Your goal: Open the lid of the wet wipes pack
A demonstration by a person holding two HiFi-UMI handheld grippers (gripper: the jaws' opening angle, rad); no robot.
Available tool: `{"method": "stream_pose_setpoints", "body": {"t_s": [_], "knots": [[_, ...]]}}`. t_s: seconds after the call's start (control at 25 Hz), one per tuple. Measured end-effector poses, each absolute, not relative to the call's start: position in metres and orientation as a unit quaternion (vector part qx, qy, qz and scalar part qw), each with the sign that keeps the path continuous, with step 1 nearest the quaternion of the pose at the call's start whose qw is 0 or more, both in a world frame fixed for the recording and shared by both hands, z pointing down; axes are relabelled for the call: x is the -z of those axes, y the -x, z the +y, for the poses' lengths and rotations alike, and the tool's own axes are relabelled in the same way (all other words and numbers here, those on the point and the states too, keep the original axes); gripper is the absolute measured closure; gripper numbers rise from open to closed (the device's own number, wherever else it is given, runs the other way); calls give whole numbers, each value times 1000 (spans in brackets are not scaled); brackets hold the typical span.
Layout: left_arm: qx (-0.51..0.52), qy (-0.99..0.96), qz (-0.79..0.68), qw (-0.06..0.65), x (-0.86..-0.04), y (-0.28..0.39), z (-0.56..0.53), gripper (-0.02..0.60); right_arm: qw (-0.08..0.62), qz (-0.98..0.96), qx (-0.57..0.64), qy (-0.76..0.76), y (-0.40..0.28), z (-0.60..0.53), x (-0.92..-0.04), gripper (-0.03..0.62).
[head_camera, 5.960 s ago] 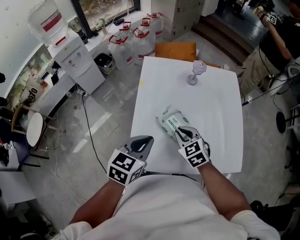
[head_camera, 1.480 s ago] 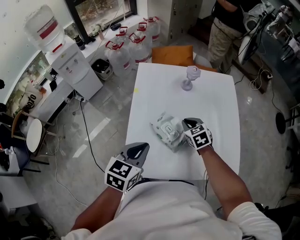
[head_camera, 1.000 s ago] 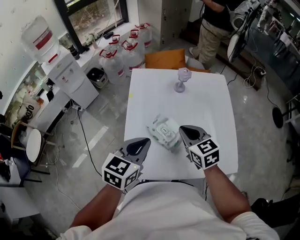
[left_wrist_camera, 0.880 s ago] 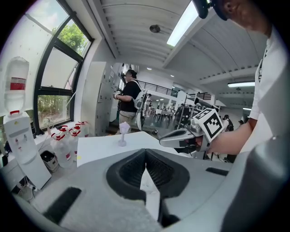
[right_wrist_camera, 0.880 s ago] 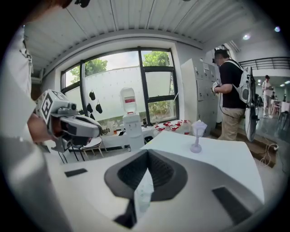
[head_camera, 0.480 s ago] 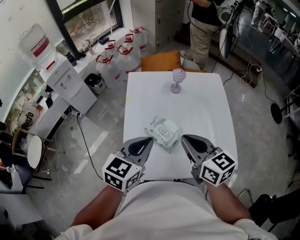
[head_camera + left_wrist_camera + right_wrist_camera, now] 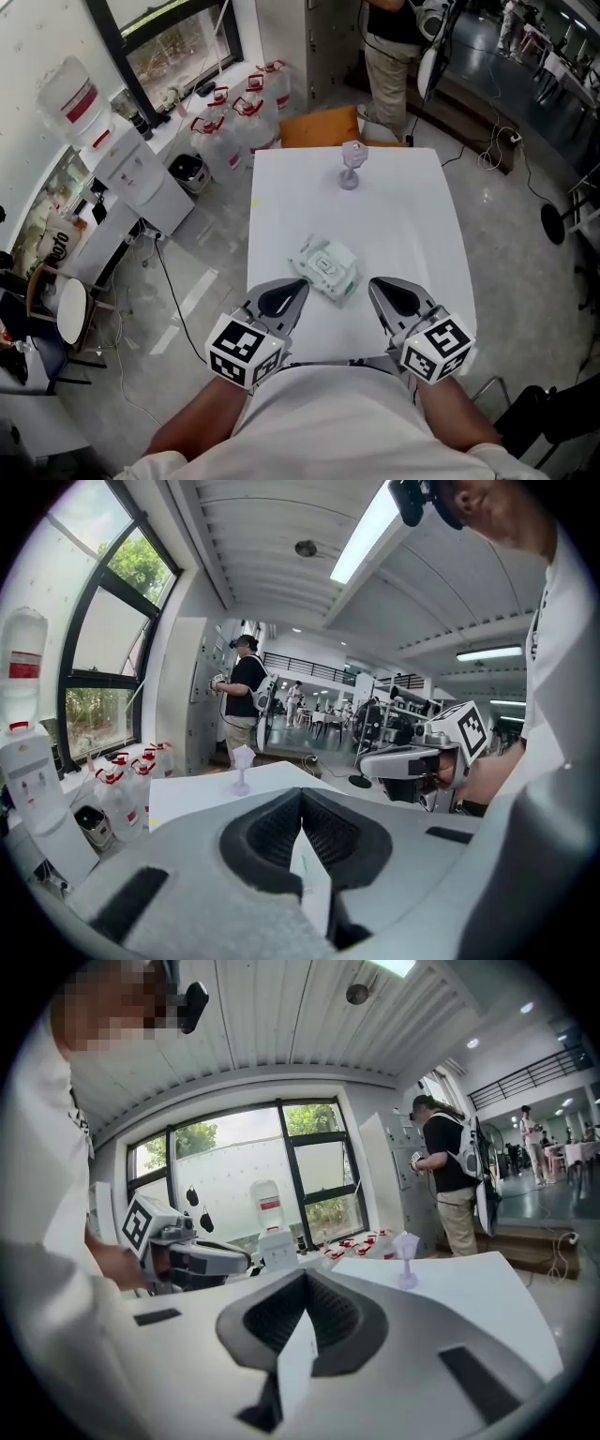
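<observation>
**Left gripper** [image 7: 292,287], **right gripper** [image 7: 382,287]: jaws together on both, nothing between them, held over the desk's 6 o'clock edge.

**Wet wipes pack** [image 7: 327,270]: flat on the desk [image 7: 412,220], at 12 o'clock from the gap between the grippers and touching neither. Lid [image 7: 329,265] faces up; whether it is latched cannot be told.

**Hazards:** the pack looks light and is unpinned. A one-sided pull on the lid would likely lift or skid it toward the nearer 9 o'clock edge. Closed jaws could push it along.

**Clearance:** bare desk toward 3 and 12 o'clock. Small ornament [image 7: 350,166] well apart at 12 o'clock.
</observation>
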State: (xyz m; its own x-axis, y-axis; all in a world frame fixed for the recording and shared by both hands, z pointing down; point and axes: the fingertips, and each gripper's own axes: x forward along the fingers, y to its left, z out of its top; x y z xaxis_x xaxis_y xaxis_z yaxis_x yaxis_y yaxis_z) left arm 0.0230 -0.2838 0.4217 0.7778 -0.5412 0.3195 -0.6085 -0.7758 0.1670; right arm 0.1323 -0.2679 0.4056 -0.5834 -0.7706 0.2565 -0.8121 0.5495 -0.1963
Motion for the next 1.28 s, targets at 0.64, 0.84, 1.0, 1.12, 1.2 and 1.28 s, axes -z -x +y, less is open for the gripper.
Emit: {"method": "stream_pose_setpoints", "body": {"t_s": [0.64,0.84,1.0,1.12,1.2,1.28], "knots": [[-134,-935,-303,128,-423,-28,-283,578,71,-875,-162,-450,-133,-266,-414,589],[-134,-935,-304,128,-422,-30,-284,578,73,-876,-160,-448,-133,-268,-412,589],[-134,-934,-304,128,-423,-31,-284,578,75,-877,-159,-447,-134,-269,-414,589],[-134,-934,-305,128,-423,-31,-284,578,78,-877,-162,-446,-135,-269,-416,589],[-134,-934,-305,128,-423,-32,-285,578,78,-877,-163,-444,-135,-270,-418,589],[-134,-934,-306,129,-424,-32,-285,578,79,-878,-164,-443,-134,-271,-419,589]]}}
